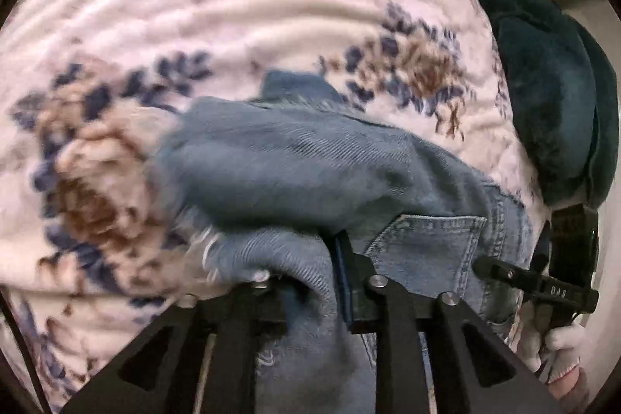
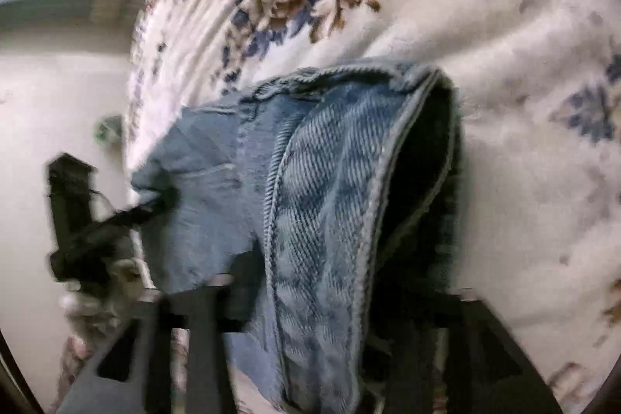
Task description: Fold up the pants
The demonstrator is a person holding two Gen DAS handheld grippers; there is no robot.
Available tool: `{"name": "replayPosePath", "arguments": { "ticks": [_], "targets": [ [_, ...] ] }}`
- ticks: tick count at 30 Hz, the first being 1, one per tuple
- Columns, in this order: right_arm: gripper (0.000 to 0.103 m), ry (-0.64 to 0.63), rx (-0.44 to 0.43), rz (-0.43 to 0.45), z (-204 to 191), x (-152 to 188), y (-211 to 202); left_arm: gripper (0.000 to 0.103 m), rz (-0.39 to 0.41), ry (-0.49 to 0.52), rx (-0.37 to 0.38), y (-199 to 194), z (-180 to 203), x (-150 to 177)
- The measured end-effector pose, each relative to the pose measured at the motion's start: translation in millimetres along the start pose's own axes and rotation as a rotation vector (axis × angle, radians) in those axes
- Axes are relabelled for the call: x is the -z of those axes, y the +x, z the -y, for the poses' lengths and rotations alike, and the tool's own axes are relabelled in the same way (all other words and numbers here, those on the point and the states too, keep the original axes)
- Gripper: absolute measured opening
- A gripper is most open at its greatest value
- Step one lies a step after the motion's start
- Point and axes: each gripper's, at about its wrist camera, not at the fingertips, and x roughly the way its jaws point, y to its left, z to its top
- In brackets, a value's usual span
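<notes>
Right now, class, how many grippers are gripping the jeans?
2. The left gripper clamps frayed denim of the jeans near the back pocket; the right gripper pinches a seamed edge. More contact may be hidden.

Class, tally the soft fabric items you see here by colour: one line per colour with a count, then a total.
Blue denim: 1, the jeans
White with blue and brown flowers: 1, the blanket
Dark teal: 1, the plush cushion
Total: 3
</notes>
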Motion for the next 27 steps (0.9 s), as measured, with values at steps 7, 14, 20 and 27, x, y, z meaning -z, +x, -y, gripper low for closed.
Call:
{"name": "replayPosePath", "arguments": {
  "ticks": [7,14,20,27],
  "targets": [
    [0.097,-0.116,0.434,0.167,-48.9,43.5,-41.5,0.099,0.267,0.057,-0.205,-78.8,10.7,30.3],
    [0.097,-0.064,0.616,0.262,-83.8,107.9,-48.9,0.099,0.225,0.13,-0.362,-75.0,39.9,68.2],
    [0.097,-0.03,0.628,0.327,-102.4,150.9,-71.3,0.099,0.239,0.208,-0.366,-86.5,65.1,93.7],
    [0.097,-0.015,0.625,0.428,-119.9,203.4,-122.1,0.099,0.304,0.244,-0.349,-129.0,95.0,129.5]
  ]
}}
